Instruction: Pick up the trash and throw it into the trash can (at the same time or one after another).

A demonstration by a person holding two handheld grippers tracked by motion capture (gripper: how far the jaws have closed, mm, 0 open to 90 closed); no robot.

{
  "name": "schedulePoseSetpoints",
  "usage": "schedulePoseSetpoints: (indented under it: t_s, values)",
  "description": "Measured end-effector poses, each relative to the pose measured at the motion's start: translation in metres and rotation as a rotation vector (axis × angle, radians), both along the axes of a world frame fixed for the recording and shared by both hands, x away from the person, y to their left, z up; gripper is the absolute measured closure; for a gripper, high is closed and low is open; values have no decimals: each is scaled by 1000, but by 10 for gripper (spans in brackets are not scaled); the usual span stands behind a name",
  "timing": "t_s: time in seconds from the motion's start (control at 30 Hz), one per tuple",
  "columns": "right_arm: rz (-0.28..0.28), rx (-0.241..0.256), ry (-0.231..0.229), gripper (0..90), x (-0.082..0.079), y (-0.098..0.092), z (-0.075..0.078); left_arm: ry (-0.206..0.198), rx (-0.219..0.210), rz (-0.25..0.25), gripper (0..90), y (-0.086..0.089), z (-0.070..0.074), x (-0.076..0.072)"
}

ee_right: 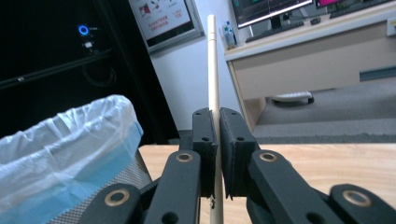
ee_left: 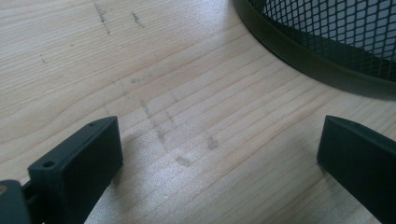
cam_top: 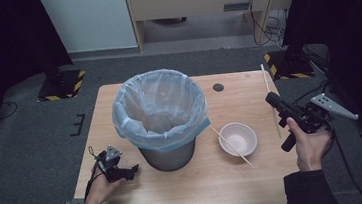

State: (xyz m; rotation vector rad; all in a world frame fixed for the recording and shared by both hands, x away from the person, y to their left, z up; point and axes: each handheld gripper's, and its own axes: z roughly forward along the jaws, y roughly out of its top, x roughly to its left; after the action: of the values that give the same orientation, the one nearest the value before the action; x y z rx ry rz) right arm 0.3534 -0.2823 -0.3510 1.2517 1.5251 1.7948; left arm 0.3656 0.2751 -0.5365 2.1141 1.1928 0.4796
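A mesh waste bin [cam_top: 162, 109] lined with a pale blue bag stands in the middle of the wooden table [cam_top: 202, 190]. To its right sits a white bowl [cam_top: 237, 137] with one chopstick [cam_top: 232, 146] lying across its rim. My right gripper [cam_top: 270, 98] is raised at the table's right edge and shut on a second chopstick [cam_top: 268, 86]. In the right gripper view this chopstick [ee_right: 212, 60] rises straight up between the closed gripper [ee_right: 218, 135], with the bin [ee_right: 60, 144] at left. My left gripper [cam_top: 134, 170] rests low on the table left of the bin, open [ee_left: 219, 154] over bare wood, beside the bin's base [ee_left: 327, 42].
A small dark round mark [cam_top: 218, 87] is on the table behind the bowl. Yellow-black striped stand bases [cam_top: 62, 86] sit on the floor at both far corners, with cables [cam_top: 267, 28] at back right. A desk with monitors [ee_right: 280, 14] stands beyond the table.
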Motion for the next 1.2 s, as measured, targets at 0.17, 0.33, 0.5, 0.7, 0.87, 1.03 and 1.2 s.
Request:
schedulePoseSetpoints:
  t_s: [0.17, 0.33, 0.5, 0.7, 0.87, 1.03, 1.2]
  values:
    - [13, 15, -25, 855, -2, 2, 6, 0, 0, 0, 0, 0, 0, 0]
    - [38, 34, -76, 855, -3, 5, 15, 0, 0, 0, 0, 0, 0, 0]
    - [66, 47, -123, 856, -2, 12, 25, 0, 0, -2, 0, 0, 0, 0]
    - [96, 57, -165, 855, -1, 23, 36, 0, 0, -3, 0, 0, 0, 0]
    - [115, 56, -184, 855, 4, 34, 46, 0, 0, -3, 0, 0, 0, 0]
    - [132, 54, -201, 855, 5, 43, 54, 0, 0, -3, 0, 0, 0, 0]
    - [157, 41, -222, 855, 6, 57, 69, 0, 0, -3, 0, 0, 0, 0]
